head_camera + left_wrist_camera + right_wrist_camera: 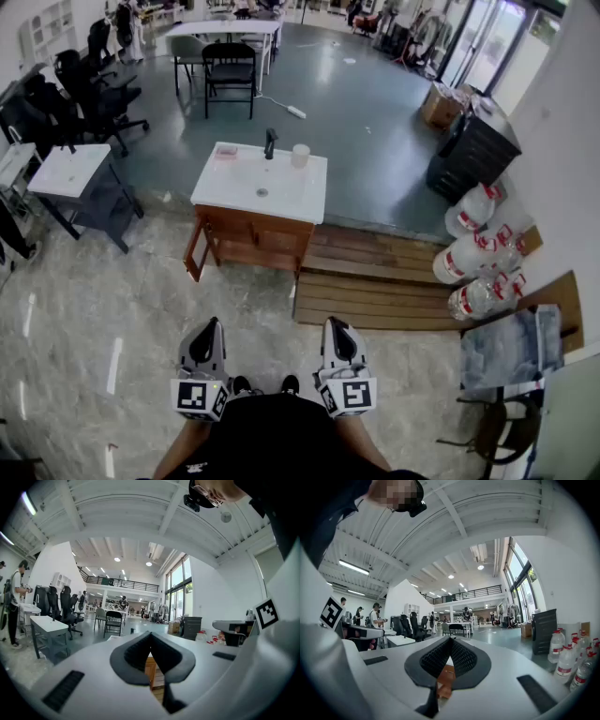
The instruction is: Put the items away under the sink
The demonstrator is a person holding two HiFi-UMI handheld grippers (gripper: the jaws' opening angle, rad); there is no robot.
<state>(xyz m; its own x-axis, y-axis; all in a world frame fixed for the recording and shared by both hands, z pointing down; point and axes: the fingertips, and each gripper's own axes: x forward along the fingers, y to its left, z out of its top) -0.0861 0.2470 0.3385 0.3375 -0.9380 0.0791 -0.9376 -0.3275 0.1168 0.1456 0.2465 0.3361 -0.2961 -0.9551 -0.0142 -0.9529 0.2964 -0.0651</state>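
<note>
Fingers (133, 656) of the left gripper (212, 328) and the right gripper (335, 326) are seen pressed together at the tips with nothing gripped, both held level, well short of the sink (234, 190). On the sink's far edge a pink item (226, 153) is sat left of the faucet (270, 142), a white cup (300, 155) right of it. Water bottles (473, 253) are piled off to the sink's right.

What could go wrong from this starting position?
1. The wooden platform right beside the sink cabinet could trip the person on the approach.
2. The pale cup stands near the countertop's back edge by the faucet; a clumsy reach might knock it off.
</note>
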